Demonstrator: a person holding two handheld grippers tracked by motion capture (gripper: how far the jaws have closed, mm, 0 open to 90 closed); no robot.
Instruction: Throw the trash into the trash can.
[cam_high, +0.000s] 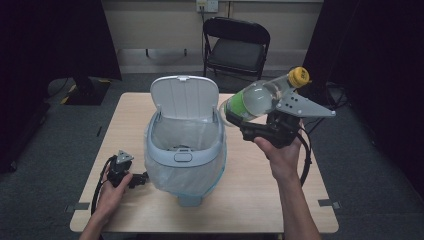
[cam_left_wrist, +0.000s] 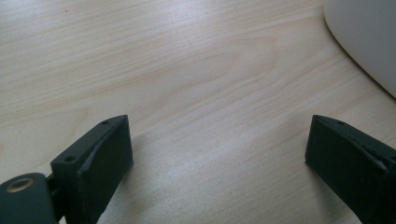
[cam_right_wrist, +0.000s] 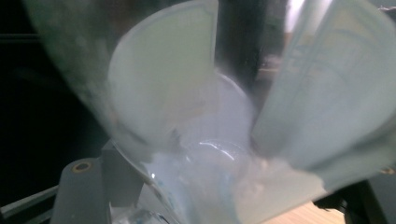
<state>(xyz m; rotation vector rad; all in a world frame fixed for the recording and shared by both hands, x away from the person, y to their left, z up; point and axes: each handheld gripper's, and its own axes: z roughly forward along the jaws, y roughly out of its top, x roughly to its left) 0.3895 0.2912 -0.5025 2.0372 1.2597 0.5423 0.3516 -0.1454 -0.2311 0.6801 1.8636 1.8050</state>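
- I am resting my left gripper (cam_high: 141, 178) low on the table (cam_high: 255, 200), just beside the bin (cam_high: 184, 150); its jaws are standing wide apart with nothing between them, bare wood showing in the gap in the left gripper view.
- My left hand (cam_high: 112, 192) is wrapping the gripper's body from behind, forearm coming in from the near edge, the jaws pointing toward the bin's base.
- The bin is sitting mid-table, white with a pale liner bag over its rim, its lid (cam_high: 185, 97) standing open and upright at the far side.
- I am holding the bottle (cam_high: 260, 97) in the air just right of the open lid and above the table: clear plastic, a green label band near its base, a yellow cap (cam_high: 299, 76).
- My right gripper (cam_high: 239, 121) is clamping on the bottle's lower part, the jaws wide because the body is wide; the right gripper view is showing the clear plastic pressed up close, blurred.
- My right hand (cam_high: 282, 152) is lifted off the table, forearm rising from the near right, the gripper's grey plate on top.
- The bottle's long axis is lying tilted: base down-left toward the bin's opening, cap up-right and away from me.
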